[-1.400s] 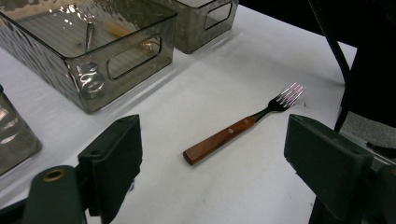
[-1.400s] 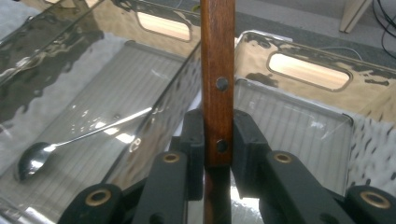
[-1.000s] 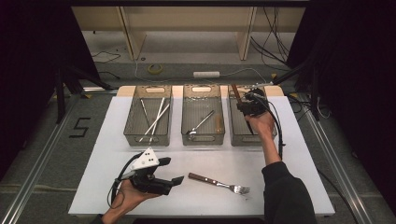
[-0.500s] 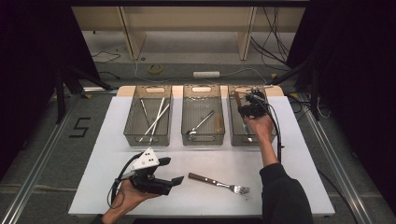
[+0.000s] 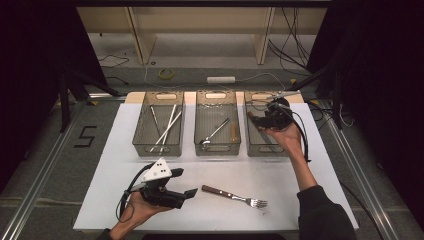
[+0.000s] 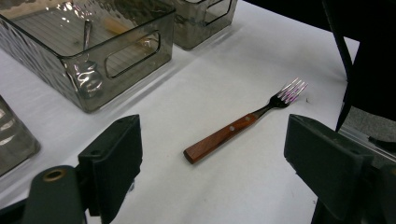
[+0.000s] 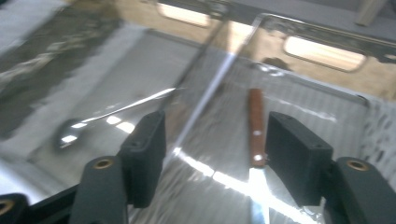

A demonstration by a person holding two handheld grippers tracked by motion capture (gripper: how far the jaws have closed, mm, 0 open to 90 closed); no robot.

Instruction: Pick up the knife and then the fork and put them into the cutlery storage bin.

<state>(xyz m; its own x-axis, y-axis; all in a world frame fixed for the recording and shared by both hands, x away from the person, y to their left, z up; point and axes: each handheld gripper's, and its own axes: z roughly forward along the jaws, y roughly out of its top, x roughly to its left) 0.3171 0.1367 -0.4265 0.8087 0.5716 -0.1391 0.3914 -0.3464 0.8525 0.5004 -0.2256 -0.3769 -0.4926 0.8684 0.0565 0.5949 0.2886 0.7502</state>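
A fork (image 5: 235,196) with a wooden handle lies on the white table top, tines to the right. My left gripper (image 5: 189,193) rests on the table just left of the handle, open and pointing at it. In the left gripper view the fork (image 6: 243,123) lies ahead between the wide-apart jaws of the left gripper (image 6: 212,154), untouched. My right gripper (image 5: 258,121) hovers over the right-hand bin (image 5: 256,148). In the right gripper view the right gripper (image 7: 215,144) is open above a wooden-handled knife (image 7: 255,121) on the bin floor, with nothing between its jaws.
Three smoky clear bins stand in a row at the back. The left bin (image 5: 142,145) holds long thin utensils, and the middle bin (image 5: 201,149) holds a spoon (image 5: 214,134). A black cable (image 5: 303,135) trails from the right gripper. The table's front edge is near my left hand.
The right gripper has shifted slightly toward the near side over the right bin. The left gripper and the fork have not moved.
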